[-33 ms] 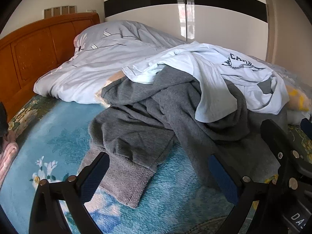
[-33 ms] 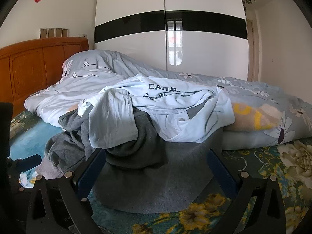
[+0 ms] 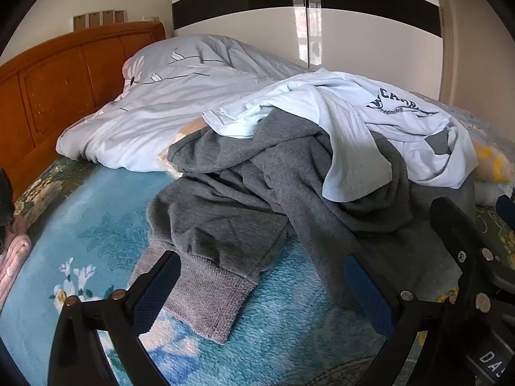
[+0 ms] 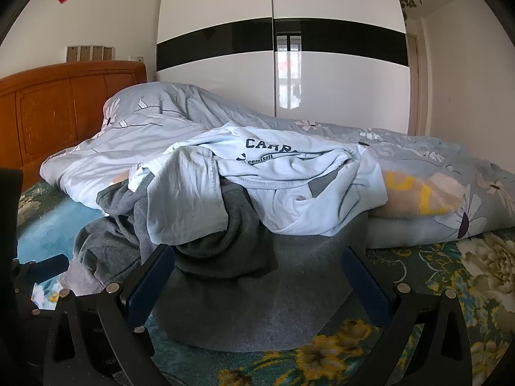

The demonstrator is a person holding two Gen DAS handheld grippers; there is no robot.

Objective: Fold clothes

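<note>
A dark grey sweatshirt (image 3: 244, 193) lies crumpled on the bed, its ribbed cuff (image 3: 209, 302) toward me. A light blue T-shirt (image 3: 360, 128) with dark lettering lies over it. My left gripper (image 3: 260, 286) is open and empty, its fingers on either side of the cuff, just above the blanket. In the right wrist view the grey sweatshirt (image 4: 231, 289) lies under the blue T-shirt (image 4: 289, 186). My right gripper (image 4: 257, 276) is open and empty, low over the sweatshirt's flat hem. The right gripper's body shows in the left wrist view at the right edge (image 3: 466, 257).
A blue floral blanket (image 3: 80, 241) covers the bed. A grey flowered duvet (image 3: 167, 112) is heaped behind the clothes. A wooden headboard (image 3: 48, 96) stands at the left, a white and black wardrobe (image 4: 276, 64) behind. Pink cloth (image 3: 13, 257) lies at the far left.
</note>
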